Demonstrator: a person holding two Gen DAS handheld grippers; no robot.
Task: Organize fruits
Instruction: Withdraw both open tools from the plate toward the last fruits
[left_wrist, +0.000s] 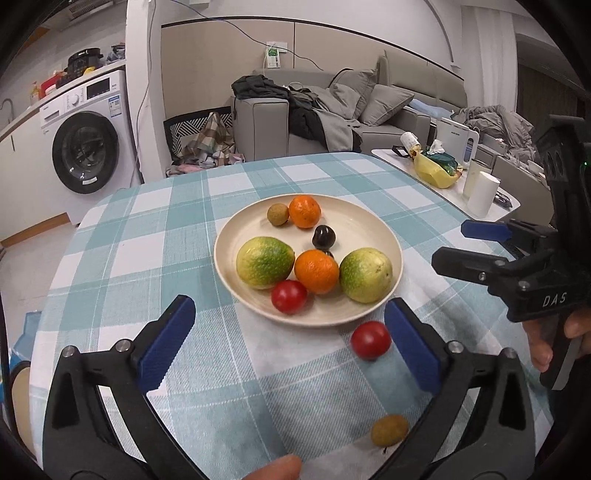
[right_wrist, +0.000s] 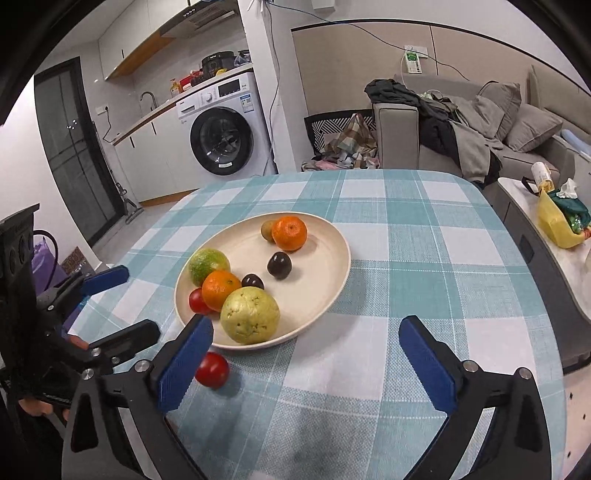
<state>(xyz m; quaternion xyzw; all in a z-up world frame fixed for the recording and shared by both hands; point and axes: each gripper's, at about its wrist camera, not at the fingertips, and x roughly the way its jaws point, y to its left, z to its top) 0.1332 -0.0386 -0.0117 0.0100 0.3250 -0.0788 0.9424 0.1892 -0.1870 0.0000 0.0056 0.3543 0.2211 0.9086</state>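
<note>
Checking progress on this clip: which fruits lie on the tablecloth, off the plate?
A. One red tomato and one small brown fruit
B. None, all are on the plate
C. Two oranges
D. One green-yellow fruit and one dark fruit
A: in the left wrist view a red tomato and a small brown fruit lie on the tablecloth in front of the plate, which holds the other fruits.
</note>
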